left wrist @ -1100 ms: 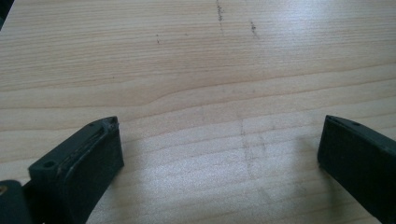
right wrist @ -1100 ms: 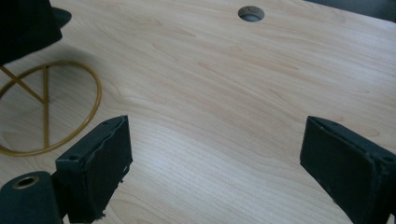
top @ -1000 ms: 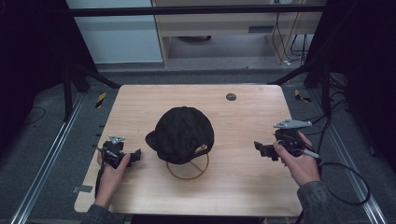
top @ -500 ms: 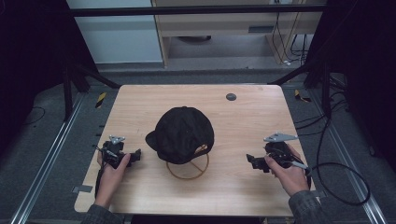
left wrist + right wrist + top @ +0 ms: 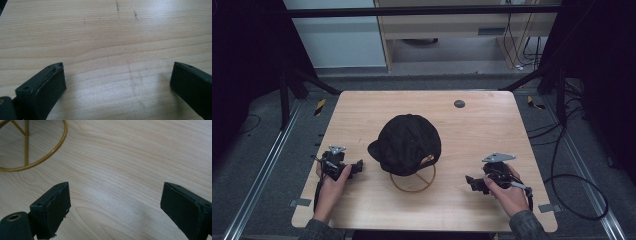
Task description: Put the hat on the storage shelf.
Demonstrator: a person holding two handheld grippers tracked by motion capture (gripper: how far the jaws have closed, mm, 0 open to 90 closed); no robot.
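A black cap (image 5: 408, 142) sits on a gold wire stand (image 5: 414, 181) in the middle of the wooden table (image 5: 492, 125). My left gripper (image 5: 357, 166) rests on the table left of the cap, held by a hand, jaws open with only bare wood between them (image 5: 117, 75). My right gripper (image 5: 471, 182) lies near the front right, pointing left toward the stand, open and empty (image 5: 115, 197). The stand's gold ring (image 5: 47, 152) shows at the top left of the right gripper view.
A small dark round disc (image 5: 459, 104) lies near the table's far edge. Cables (image 5: 572, 185) trail on the floor to the right. Metal rails run along both sides of the table, and shelving stands behind it.
My right gripper has moved toward the front of the table and a little left, coming down onto the wood. The left gripper and the cap have stayed still.
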